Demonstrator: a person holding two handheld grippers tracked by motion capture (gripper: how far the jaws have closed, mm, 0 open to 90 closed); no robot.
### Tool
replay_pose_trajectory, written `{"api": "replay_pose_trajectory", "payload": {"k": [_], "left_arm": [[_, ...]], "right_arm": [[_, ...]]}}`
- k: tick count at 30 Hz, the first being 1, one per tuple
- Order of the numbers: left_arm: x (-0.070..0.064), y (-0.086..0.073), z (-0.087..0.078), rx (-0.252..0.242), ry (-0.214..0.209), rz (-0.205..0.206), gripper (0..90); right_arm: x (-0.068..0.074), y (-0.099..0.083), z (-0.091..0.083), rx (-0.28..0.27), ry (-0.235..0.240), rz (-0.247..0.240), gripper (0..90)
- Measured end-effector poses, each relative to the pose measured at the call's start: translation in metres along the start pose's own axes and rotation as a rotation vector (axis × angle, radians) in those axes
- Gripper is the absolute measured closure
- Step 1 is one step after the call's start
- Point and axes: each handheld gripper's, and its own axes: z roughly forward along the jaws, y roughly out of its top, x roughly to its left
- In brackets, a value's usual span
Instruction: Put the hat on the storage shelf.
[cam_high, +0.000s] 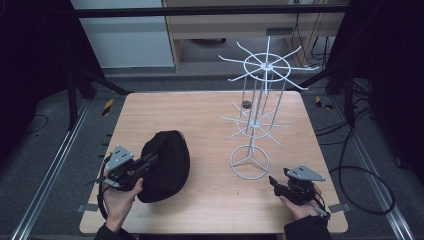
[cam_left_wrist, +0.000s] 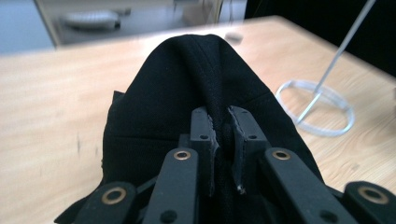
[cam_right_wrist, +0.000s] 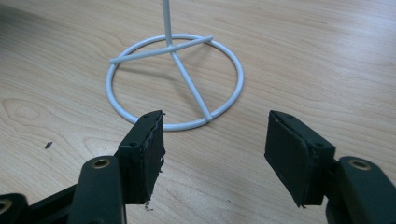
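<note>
One black fabric cap (cam_high: 165, 165), domed, its ridge pinched in the left claw (cam_left_wrist: 223, 140)

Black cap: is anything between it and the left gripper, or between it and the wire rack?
Nothing separates them: the left gripper is pinched on a fold of the black cap. Bare table lies between cap and white wire rack; the right gripper sits open beside its base.

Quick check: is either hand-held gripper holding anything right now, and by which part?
The left hand-held gripper is shut on the black cap, pinching a raised fold of its fabric. The right hand-held gripper is open, holding nothing, before the wire stand's base ring.
</note>
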Motion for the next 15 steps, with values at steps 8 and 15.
{"api": "replay_pose_trajectory", "payload": {"k": [8, 15], "left_arm": [[-0.015, 0.024, -0.024, -0.139, -0.067, 0.026, 80.2], [-0.020, 0.045, -0.033, -0.237, -0.114, 0.015, 80.2]], "right_arm": [[-0.003, 0.000, -0.002, -0.020, -0.022, 0.008, 36.5], [-0.003, 0.000, -0.003, -0.027, -0.030, 0.002, 36.2]]}}
